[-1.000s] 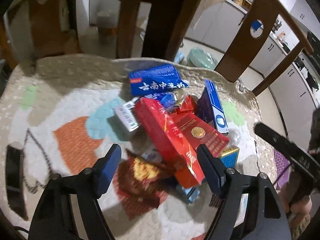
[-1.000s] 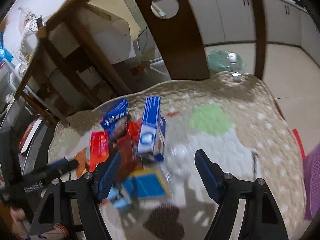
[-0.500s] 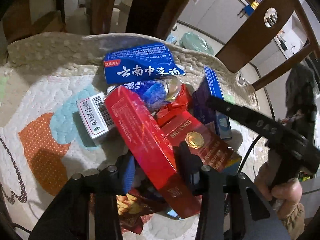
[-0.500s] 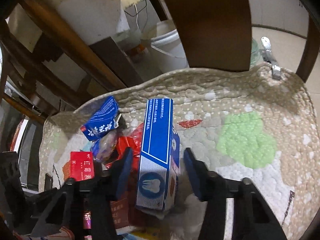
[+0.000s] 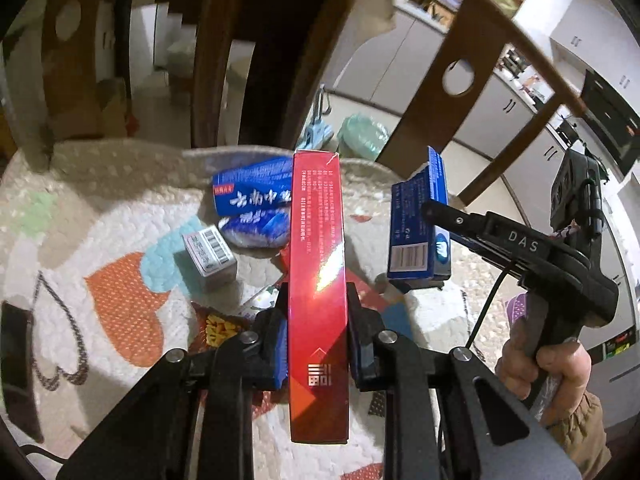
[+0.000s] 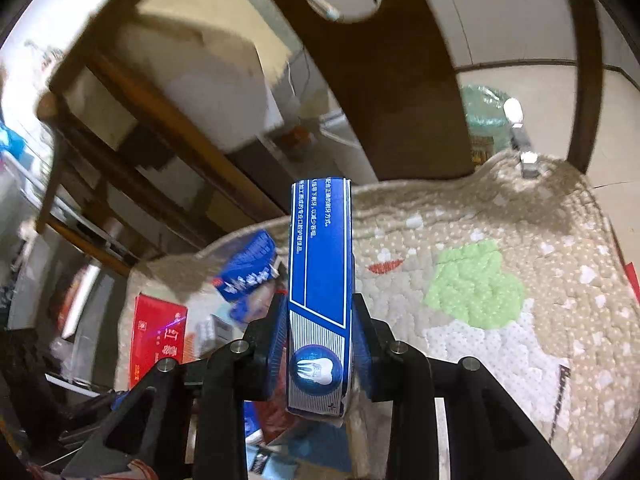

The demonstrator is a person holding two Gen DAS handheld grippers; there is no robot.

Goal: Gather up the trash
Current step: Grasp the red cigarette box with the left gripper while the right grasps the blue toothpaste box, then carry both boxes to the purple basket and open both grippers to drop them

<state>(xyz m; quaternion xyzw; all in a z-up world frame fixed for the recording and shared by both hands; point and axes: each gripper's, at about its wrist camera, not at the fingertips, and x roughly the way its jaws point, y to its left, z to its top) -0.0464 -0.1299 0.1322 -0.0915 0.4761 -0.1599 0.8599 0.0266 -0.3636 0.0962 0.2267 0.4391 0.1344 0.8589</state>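
Note:
My left gripper is shut on a long red box, held end-on and lifted above the pile. In the left wrist view a hand holds my right gripper off to the right. Its jaws are closing, with the pads pressed on a blue toothpaste box. The right wrist view shows that blue toothpaste box upright in the right gripper, raised off the quilted mat. Still lying on the mat are a blue packet, a blue wrapper, a small barcode box and a snack wrapper.
The patterned quilted mat covers the surface. Wooden chairs stand along its far edge. Beyond them a green bag sits on the floor. A flat black object lies at the mat's left edge.
Both grippers went from open to shut. The left took the red box and the right took the blue toothpaste box. Both boxes have come up off the pile.

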